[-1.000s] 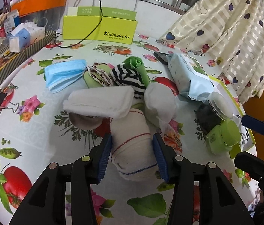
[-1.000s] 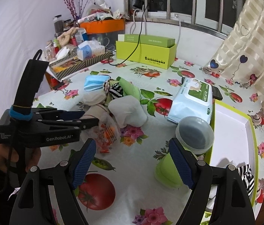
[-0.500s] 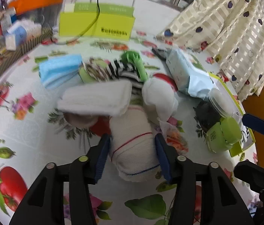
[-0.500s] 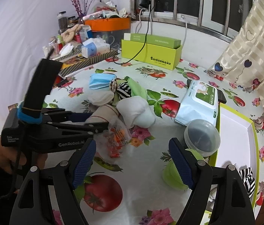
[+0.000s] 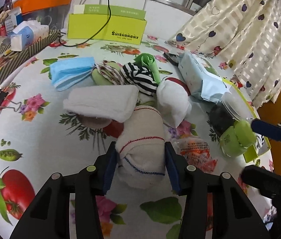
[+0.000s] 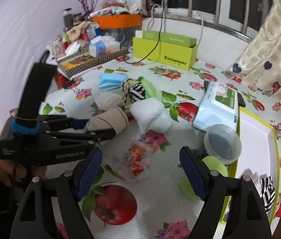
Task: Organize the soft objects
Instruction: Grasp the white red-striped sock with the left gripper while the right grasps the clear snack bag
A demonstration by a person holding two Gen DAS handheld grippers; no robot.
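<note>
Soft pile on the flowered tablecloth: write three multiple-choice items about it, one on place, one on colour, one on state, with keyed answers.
1. Where does the folded blue face mask lie?
A. at the far left edge of the pile
B. inside the white tray with the lime-green rim
C. on top of the pale blue wet-wipes pack

2. What colours are the thin stripes on the cream rolled cloth?
A. green and yellow
B. red and blue
C. black and white

3. What are the left tongs doing?
A. hanging open over bare cloth
B. closed on the cream rolled cloth
C. gripping the green jar

Answers:
1. A, the mask sits beside the striped rolled socks, left of them, away from the tray and wipes pack.
2. B, red lines cross the roll and a blue one runs near its end.
3. B, both blue pads press its sides; the right tongs stand open.
</note>
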